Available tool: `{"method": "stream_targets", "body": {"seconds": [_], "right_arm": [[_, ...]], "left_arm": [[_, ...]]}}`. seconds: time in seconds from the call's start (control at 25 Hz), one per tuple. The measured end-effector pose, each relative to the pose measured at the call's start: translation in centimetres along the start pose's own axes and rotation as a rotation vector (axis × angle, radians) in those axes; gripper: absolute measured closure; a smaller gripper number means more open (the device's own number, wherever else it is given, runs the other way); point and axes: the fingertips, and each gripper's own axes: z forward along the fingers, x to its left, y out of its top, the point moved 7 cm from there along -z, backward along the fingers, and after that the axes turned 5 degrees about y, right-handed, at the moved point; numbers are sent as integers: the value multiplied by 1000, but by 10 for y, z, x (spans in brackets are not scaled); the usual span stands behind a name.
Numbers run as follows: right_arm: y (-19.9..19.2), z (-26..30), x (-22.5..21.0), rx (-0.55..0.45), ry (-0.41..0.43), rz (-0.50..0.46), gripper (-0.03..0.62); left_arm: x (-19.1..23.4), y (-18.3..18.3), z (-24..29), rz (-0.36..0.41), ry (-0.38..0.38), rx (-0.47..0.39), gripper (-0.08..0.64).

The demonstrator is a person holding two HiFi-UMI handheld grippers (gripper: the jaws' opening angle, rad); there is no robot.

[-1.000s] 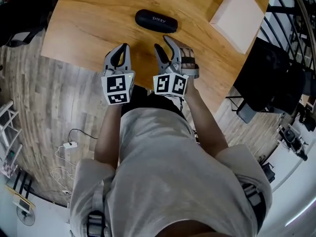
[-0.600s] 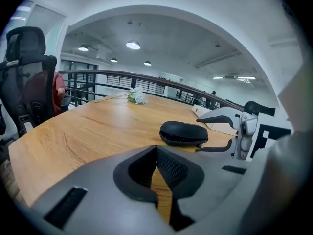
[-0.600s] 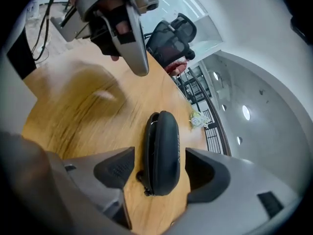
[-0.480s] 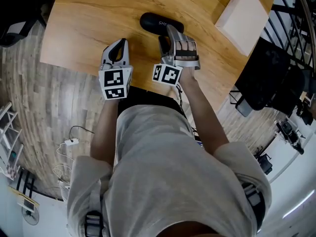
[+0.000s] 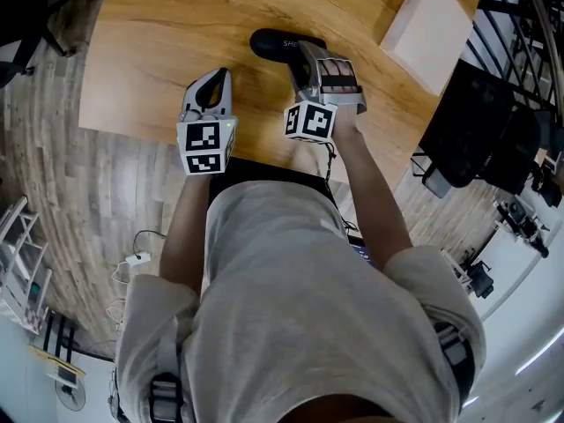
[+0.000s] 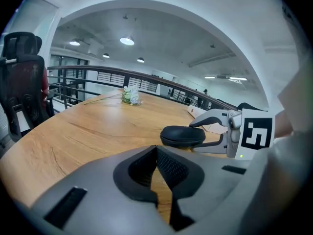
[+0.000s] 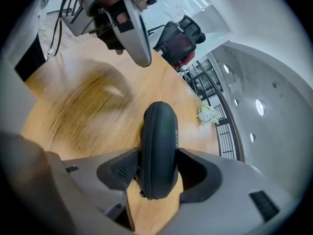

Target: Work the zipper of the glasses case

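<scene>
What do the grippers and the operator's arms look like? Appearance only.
The left claw and right claw are light grey with black ribbed pads. Each carries a white cube with black square markers. A thin dark cable hangs off the right one. Grey short sleeves. Right jaws have just been opening, the glasses case between them.
</scene>
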Motion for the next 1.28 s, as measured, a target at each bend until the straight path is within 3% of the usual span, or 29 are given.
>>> {"method": "stream_targets", "body": {"seconds": [0.2,0.28,0.44,0.48,0.56,0.64,0.8,1.0,1.28], "right_arm": [[3,-16,-16,-94,99,165,322],[2,-24,-20,-137,159,223,322],[-1,-42,-18,-221,315,287,322],[-3,-47,-18,-237,347,289,322],[-8,-57,-14,-256,407,283,322],[-14,-66,-9,-268,471,282,322],[-21,-75,2,-297,620,306,322],[-30,-78,22,-306,736,308,322],[-36,-84,34,-309,799,292,322]], "left_arm": [[7,20,0,70,-80,-9,537],[7,32,-5,138,-121,-25,535],[-15,56,-19,432,-274,-35,534],[-24,59,-22,526,-329,-25,502],[-46,60,-25,713,-433,-3,280],[-66,57,-24,862,-499,9,266],[-100,34,-11,1070,-590,62,229],[-141,-4,-1,1198,-664,100,218],[-159,-22,8,1285,-666,126,217]]}}
